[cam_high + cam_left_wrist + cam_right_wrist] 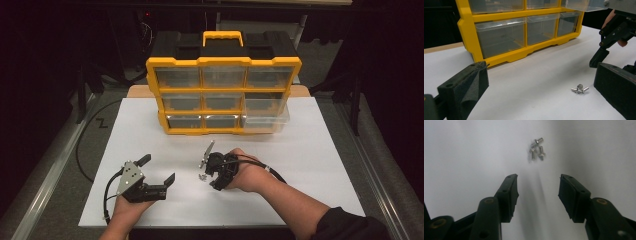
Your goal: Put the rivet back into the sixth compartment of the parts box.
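Observation:
A small heap of silver screws (pixel 202 176) lies on the white tabletop (pixel 310 165) in front of a yellow and black drawer organiser (pixel 223 82). My right gripper (pixel 209 175) points down at the table just right of the screws. In the right gripper view its jaws (pixel 539 186) stand apart with nothing between them, and the screws (pixel 537 148) lie a little beyond the tips. My left gripper (pixel 158 169) rests open at the left, empty. In the left gripper view the screws (pixel 579 89) lie near its right jaw, with the right gripper (pixel 610 37) above them.
The organiser has clear drawers in three rows; one at the right (pixel 266 114) is pulled out towards me. A black cable (pixel 85 145) curves off the table's left side. Bare white tabletop lies around both hands.

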`<state>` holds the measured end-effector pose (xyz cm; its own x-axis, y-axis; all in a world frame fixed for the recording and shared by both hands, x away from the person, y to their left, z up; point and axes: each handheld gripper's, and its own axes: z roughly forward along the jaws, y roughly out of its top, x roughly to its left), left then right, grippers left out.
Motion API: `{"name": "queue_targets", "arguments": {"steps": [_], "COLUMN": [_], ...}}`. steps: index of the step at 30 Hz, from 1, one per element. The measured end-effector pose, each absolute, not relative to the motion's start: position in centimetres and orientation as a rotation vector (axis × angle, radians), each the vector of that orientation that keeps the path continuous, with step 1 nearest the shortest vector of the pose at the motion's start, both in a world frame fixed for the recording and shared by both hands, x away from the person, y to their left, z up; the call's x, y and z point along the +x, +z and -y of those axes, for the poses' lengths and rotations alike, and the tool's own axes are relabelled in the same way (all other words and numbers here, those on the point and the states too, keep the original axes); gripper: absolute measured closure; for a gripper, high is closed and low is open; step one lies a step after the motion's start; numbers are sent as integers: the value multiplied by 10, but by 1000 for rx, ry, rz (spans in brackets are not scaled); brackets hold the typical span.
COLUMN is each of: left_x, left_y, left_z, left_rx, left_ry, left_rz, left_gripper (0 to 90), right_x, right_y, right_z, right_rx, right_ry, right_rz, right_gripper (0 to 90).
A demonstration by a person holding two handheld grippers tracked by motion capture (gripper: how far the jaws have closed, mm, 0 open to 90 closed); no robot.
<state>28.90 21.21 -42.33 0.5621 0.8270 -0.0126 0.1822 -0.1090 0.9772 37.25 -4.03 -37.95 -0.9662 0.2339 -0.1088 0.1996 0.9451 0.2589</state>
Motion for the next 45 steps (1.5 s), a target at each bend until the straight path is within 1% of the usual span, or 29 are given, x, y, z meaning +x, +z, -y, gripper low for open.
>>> {"name": "queue_targets", "arguments": {"steps": [8,14,22,36,45], "left_x": [289,289,288,288,288], "left_y": [-423,-423,-423,-422,-422], "left_z": [-213,-214,-214,-215,-215], "left_rx": [1618,1617,1616,1610,1609], "left_ry": [682,682,680,678,678], "left_rz": [-867,-868,-865,-866,-863], "left_gripper": [4,4,4,4,4], "right_x": [373,374,377,380,383], "right_y": [-382,-387,-391,-397,-400], "right_z": [28,19,12,4,0], "right_rx": [296,262,239,240,248], "right_ry": [345,315,295,255,231], "right_rz": [-2978,-2989,-3003,-3005,-3015], "right_gripper": [654,700,741,767,801]}}
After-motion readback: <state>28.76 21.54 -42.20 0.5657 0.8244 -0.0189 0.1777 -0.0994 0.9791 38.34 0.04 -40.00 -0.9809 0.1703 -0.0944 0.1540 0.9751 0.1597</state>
